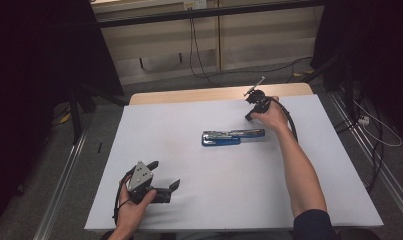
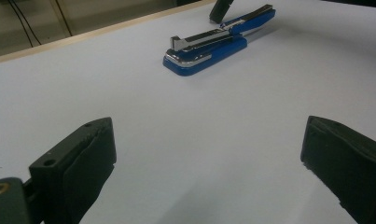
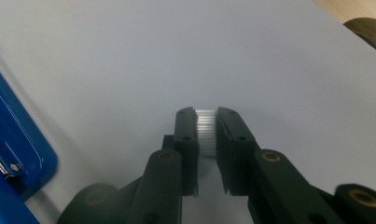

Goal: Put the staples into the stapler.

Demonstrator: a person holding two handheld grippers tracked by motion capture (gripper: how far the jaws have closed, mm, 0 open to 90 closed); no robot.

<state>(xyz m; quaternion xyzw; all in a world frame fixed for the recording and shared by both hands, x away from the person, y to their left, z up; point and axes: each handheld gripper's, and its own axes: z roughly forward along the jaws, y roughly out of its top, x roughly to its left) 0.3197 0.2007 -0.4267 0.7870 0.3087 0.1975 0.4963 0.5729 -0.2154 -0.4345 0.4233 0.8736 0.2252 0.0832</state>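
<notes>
**Right gripper pinches a strip of staples beside the opened stapler**

Nearest the person, at about seven o'clock on the white table [image 1: 189, 210], the left gripper [image 1: 165, 176] rests in the left hand [image 1: 134, 207] with its grey three-cornered plate on top. Its jaws are spread wide with nothing between them; in the left gripper view they rise at the two lower corners with bare table surface in the gap, and they point toward two o'clock, at the stapler.

Near the table's centre, slightly toward one o'clock, lies the blue stapler [image 1: 221, 138]. It is swung open: the blue base sits on the left and the metal top arm stretches flat to the right, toward three o'clock. In the left gripper view the stapler [image 2: 209, 49] lies well ahead of the open jaws, at about twelve o'clock, its chrome magazine facing up.

Farther off, at about one o'clock on the table, the right hand [image 1: 270, 116] holds the right gripper [image 1: 249, 116], just beyond the far end of the stapler's arm. In the right gripper view its jaws are drawn close together and pinch a small silvery strip of staples [image 3: 206, 130] between the pads, above the bare white surface. The stapler's blue edge sits at nine o'clock in that view.
</notes>
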